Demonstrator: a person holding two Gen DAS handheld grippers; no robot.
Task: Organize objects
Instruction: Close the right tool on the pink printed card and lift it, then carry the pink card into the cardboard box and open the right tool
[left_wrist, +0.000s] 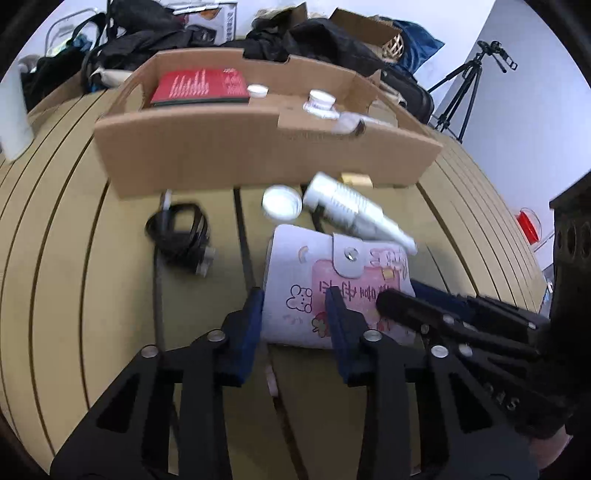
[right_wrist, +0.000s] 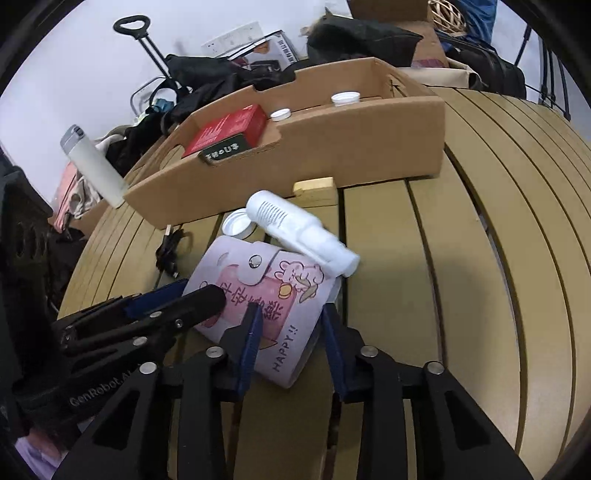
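Both grippers, left and right, clamp their fingers on a soft snap-buttoned wallet on the slatted worktop. A ribbed white bottle leans on it. The cardboard box holds a red book.

Matt cardboard box, white ribbed plastic bottle, slatted wooden table

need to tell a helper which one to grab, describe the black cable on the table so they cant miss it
Find the long cardboard box on the slatted tan table. On the table in front of the box, toward its red-box end, lies the black cable, coiled into a small bundle. It is the only dark item there: the cap, bottle and card wallet beside it are all white or pale.
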